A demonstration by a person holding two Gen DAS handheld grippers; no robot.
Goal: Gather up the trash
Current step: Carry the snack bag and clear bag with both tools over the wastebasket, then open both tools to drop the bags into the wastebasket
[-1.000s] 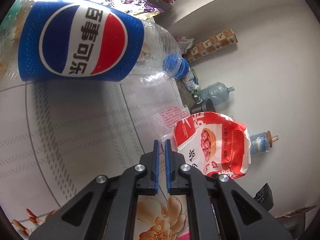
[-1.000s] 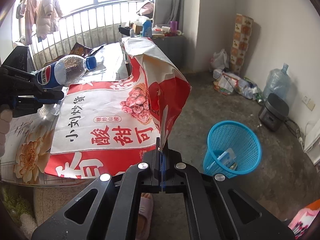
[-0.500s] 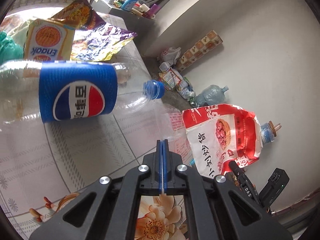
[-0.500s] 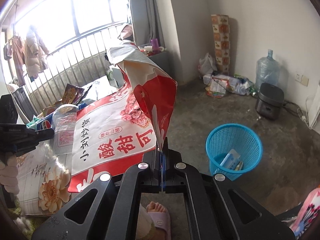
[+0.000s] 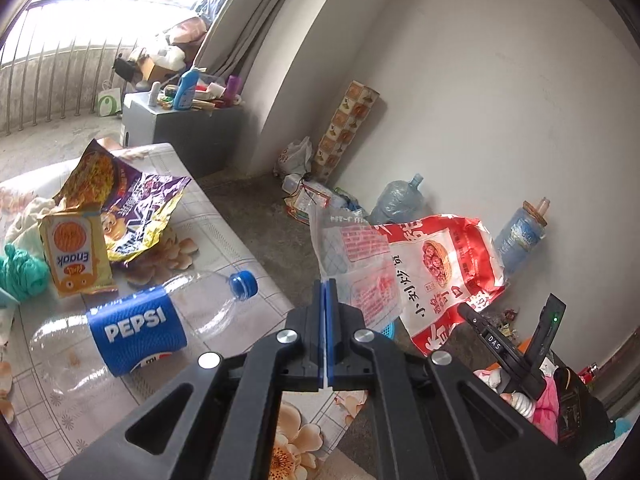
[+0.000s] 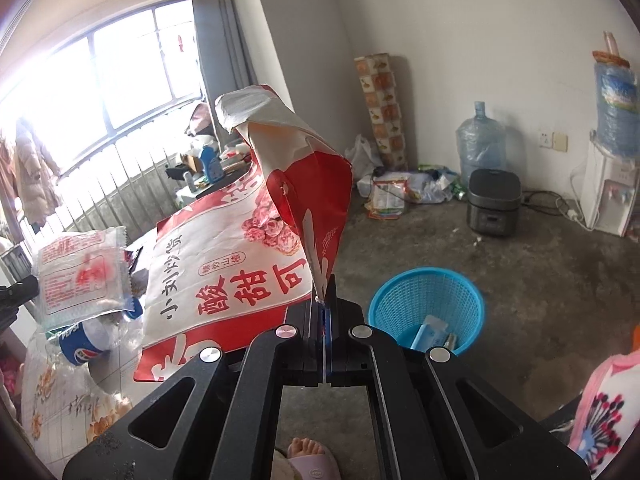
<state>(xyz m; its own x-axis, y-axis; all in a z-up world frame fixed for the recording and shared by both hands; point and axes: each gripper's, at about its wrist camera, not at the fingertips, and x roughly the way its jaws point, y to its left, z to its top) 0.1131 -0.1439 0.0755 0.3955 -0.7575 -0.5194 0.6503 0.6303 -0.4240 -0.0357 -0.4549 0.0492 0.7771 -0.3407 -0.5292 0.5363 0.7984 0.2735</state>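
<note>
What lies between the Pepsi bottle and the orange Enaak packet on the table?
In the left wrist view, only bare tablecloth separates the Pepsi bottle and Enaak packet.

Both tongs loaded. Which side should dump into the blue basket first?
Right, probably. The right tongs hold the red snack bag with the blue basket directly below-right on the floor. The left tongs pinch a clear wrapper at the table edge.

Against the far wall you have a large water jug point(image 6: 480, 152) standing just beside a black rice cooker point(image 6: 495, 208), with a white water dispenser point(image 6: 612, 196) further right carrying its own blue bottle. A tall patterned box point(image 6: 380, 104) leans upright in the corner, and grey curtains point(image 6: 228, 52) hang beside the barred window point(image 6: 120, 72). Your worktop point(image 5: 224, 232) wears a flowered cloth.
</note>
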